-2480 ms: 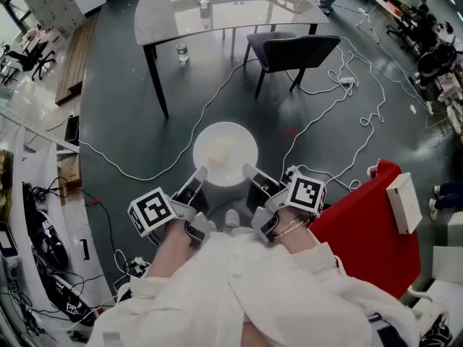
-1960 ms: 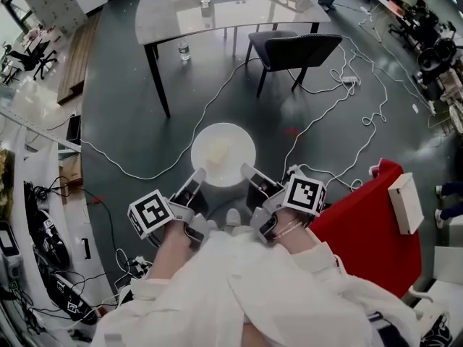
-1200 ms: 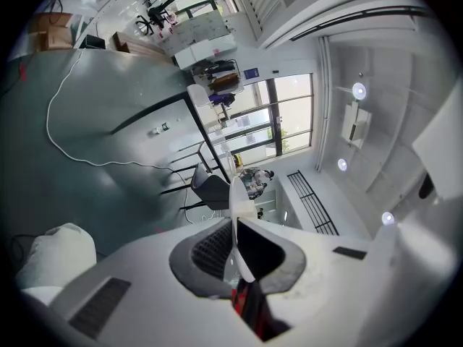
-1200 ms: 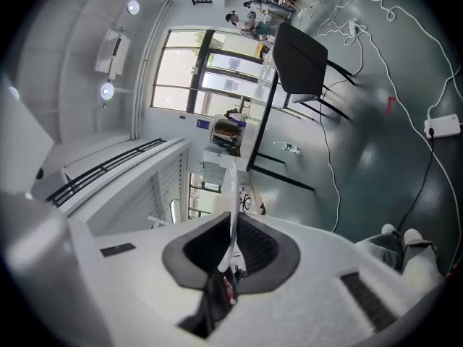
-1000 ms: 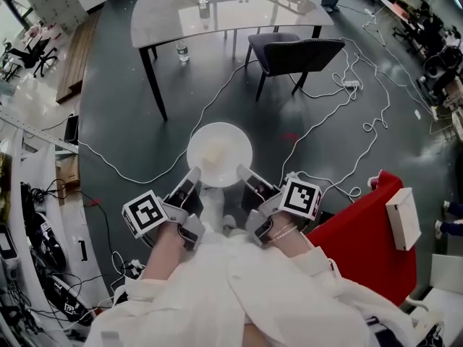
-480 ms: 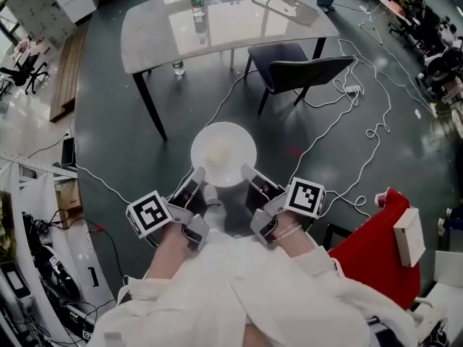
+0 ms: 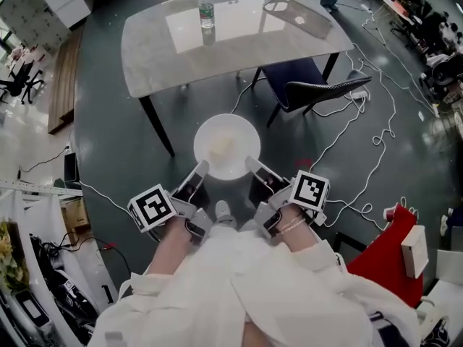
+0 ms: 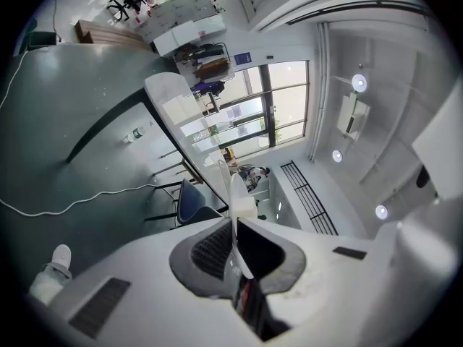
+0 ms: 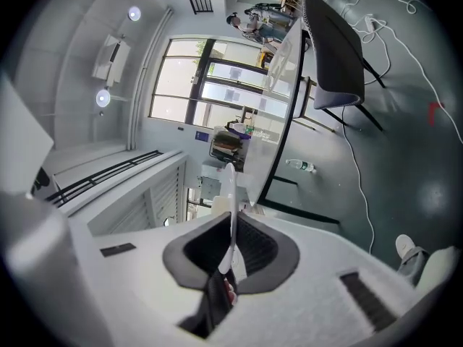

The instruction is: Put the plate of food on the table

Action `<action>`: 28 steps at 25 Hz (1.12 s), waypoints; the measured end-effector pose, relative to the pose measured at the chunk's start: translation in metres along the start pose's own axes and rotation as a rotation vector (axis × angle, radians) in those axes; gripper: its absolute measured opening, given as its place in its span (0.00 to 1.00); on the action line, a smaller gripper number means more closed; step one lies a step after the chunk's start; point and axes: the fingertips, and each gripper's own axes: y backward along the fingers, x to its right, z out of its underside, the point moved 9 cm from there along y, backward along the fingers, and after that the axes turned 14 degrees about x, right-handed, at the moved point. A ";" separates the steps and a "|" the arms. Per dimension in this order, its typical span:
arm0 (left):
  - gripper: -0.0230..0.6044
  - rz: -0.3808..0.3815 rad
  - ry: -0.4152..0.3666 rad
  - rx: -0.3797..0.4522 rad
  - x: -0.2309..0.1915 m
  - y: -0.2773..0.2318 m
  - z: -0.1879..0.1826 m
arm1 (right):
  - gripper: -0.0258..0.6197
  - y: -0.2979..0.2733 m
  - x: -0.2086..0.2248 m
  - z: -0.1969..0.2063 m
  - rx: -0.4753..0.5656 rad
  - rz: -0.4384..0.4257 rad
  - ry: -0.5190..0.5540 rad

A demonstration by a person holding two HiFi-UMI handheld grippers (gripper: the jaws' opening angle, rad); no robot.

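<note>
The grey surface [image 7: 166,56] ahead is bare along its near edge, with a bottle [image 7: 207,13] far back. A dark chair [image 7: 318,89] and loose cables [image 7: 391,130] crowd the floor on the right. The left hand-held gripper [image 7: 200,168] and right hand-held gripper [image 7: 252,164] each clamp the rim of the plate [image 7: 227,147] of food, which hangs over the floor near the surface.
</note>
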 end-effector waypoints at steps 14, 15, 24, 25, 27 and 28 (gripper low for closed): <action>0.08 -0.044 0.039 0.001 -0.022 -0.065 -0.043 | 0.06 -0.073 0.016 -0.034 -0.017 0.021 0.010; 0.08 -0.045 0.038 0.009 -0.023 -0.072 -0.048 | 0.06 -0.082 0.017 -0.039 -0.021 0.023 0.008; 0.08 -0.017 0.017 0.035 -0.012 -0.182 -0.089 | 0.06 -0.174 0.016 -0.128 -0.073 0.010 0.027; 0.08 -0.032 0.025 0.041 -0.009 -0.192 -0.091 | 0.06 -0.182 0.015 -0.138 -0.078 0.004 0.030; 0.08 -0.033 0.029 0.053 -0.004 -0.213 -0.097 | 0.06 -0.198 0.013 -0.159 -0.094 -0.011 0.041; 0.08 -0.031 0.030 0.058 -0.002 -0.227 -0.099 | 0.06 -0.208 0.014 -0.171 -0.104 -0.013 0.044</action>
